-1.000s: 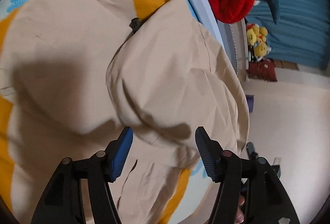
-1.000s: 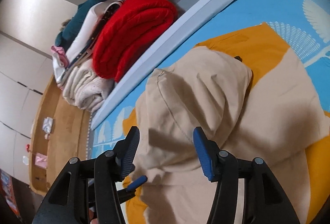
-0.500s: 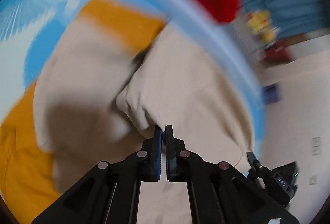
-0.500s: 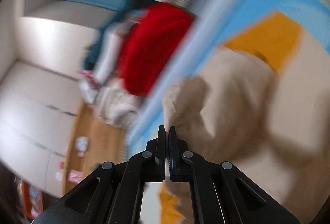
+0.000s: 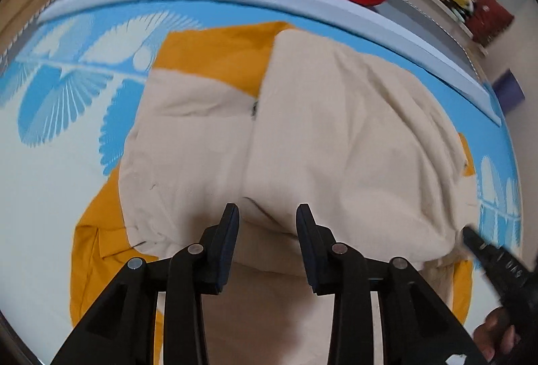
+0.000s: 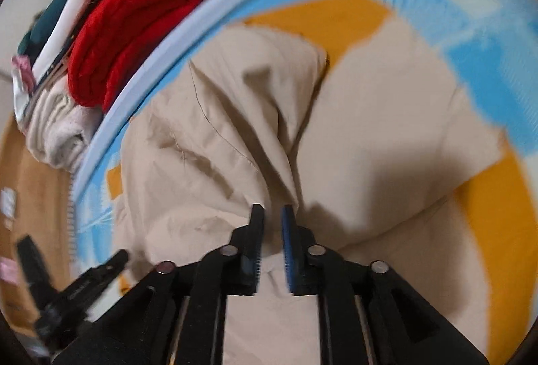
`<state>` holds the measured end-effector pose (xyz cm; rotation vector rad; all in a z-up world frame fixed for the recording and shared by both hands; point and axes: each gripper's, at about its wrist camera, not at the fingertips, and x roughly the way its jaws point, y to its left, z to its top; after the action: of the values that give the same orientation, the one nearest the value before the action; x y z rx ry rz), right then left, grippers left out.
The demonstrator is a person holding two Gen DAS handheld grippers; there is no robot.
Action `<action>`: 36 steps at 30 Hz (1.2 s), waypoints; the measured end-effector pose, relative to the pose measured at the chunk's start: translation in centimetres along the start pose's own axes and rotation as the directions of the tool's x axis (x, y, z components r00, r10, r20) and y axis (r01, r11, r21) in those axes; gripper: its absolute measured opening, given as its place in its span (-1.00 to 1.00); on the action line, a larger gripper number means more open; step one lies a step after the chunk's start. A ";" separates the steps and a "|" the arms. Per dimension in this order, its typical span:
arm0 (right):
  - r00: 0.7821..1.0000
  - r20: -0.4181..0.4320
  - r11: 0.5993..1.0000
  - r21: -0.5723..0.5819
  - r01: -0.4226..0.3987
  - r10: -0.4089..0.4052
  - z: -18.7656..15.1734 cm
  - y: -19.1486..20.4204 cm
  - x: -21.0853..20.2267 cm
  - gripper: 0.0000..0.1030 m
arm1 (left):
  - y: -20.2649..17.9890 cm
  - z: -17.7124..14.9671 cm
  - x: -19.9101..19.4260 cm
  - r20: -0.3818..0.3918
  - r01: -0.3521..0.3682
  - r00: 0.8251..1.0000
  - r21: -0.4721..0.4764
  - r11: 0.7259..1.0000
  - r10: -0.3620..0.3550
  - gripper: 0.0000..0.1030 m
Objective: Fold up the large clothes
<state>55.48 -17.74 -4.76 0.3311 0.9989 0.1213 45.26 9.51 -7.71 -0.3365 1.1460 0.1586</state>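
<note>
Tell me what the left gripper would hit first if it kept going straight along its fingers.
Most likely the beige and mustard-yellow fabric garment spread on the blue patterned mat. The left gripper, jaws just opened and nothing pinched, points down at a beige fold right ahead of its tips. How near is unclear.

Both wrist cameras are looking steeply down along their own fingers, close above the beige and orange garment (image 5: 336,136) on the blue patterned mat (image 5: 60,89). They are sharing the garment, the mat's pale rim (image 6: 148,69) and probably the same red roll (image 6: 134,25).
</note>
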 end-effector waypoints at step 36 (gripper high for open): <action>0.891 0.442 0.940 -0.338 0.053 0.109 -4.7 2.7 -25.0 -0.33 | 4.6 -9.8 -19.4 0.285 0.074 0.952 0.122 0.990 -0.107 0.08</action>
<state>38.20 -20.46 13.94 0.0452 0.4899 0.2300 27.52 11.43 5.51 -0.2573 0.8416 0.0605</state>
